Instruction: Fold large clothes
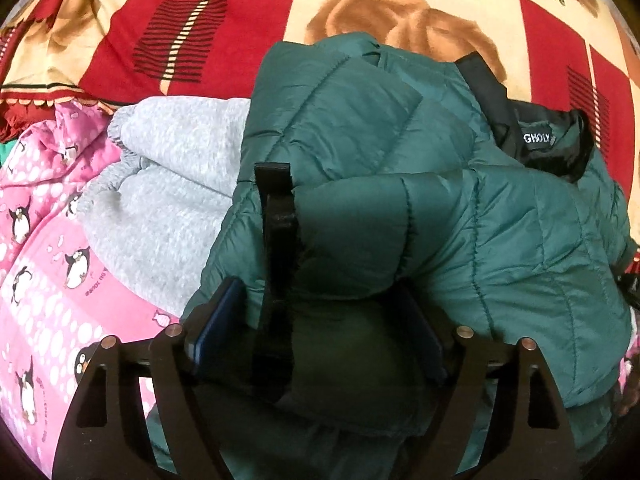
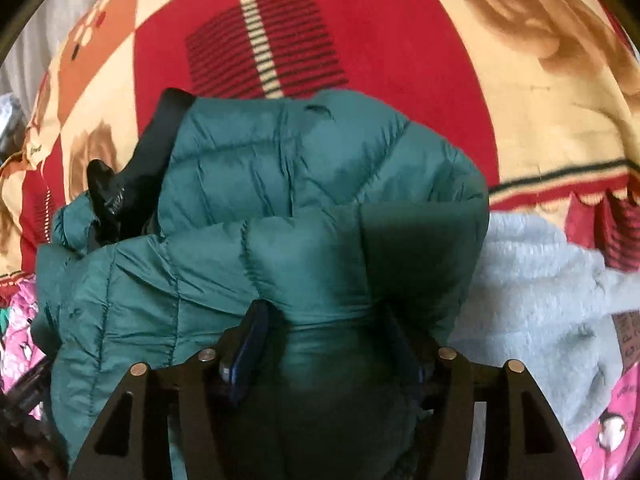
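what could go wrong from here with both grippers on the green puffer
The green puffer jacket is slick and bulky; its puffy fold could slip out of the left gripper or right gripper and spring open. It lies against the grey fleece, which could get dragged along. The black strap might snag the left fingers.

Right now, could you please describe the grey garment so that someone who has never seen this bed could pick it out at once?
Start from the large red and cream patterned blanket covering the bed. At its near edge, a teal quilted puffer jacket lies bunched, and the fuzzy light grey knitted garment sits right against it, on the pink penguin-print fabric. It alone is plain, matte and fleecy.
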{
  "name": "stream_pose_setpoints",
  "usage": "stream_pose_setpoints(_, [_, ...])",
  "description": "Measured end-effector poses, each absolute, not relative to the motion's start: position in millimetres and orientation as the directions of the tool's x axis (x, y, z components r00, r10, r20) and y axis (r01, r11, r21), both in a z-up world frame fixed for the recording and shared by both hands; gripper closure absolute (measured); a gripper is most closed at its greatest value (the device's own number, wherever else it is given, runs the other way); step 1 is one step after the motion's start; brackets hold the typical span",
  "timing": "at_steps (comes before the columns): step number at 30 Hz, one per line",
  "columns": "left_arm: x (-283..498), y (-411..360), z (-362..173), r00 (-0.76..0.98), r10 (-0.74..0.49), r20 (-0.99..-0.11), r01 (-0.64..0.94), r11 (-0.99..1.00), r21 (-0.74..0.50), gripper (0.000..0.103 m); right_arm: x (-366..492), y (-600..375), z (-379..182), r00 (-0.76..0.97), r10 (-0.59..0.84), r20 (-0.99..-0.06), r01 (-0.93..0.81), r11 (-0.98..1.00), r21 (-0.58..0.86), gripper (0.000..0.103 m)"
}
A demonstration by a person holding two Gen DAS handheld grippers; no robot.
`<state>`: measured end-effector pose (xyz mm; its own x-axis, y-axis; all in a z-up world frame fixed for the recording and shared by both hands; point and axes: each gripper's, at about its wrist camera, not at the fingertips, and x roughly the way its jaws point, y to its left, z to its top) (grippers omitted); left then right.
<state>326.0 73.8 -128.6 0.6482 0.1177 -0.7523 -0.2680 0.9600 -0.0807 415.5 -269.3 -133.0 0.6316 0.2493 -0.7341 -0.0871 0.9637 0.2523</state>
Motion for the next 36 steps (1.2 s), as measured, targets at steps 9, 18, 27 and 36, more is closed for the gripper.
stream_pose_setpoints(9, [285,62,-72,0.805,0.073,-0.589,-0.205,0.965,-0.161,0.023,330,-249,-61,0.738,0.319,-0.595,-0.230,0.947,0.222,0.039])
stream_pose_setpoints(18, [313,32,-125,0.666,0.013,-0.746,-0.084,0.995,-0.057,0.022,341,-203,-126,0.574,0.298,-0.763,-0.184,0.955,0.234,0.036])
stream_pose_setpoints(27, [298,44,-119,0.684,0.001,-0.729,-0.106,0.990,-0.097,0.022,320,-203,-95,0.623,0.302,-0.722,-0.205,0.953,0.222,0.036])
stream_pose_setpoints(36, [265,58,-89,0.732,0.010,-0.681,-0.104,0.990,-0.097,0.022,288,-217,-79,0.627,0.233,-0.743,-0.141,0.972,0.186,0.036])
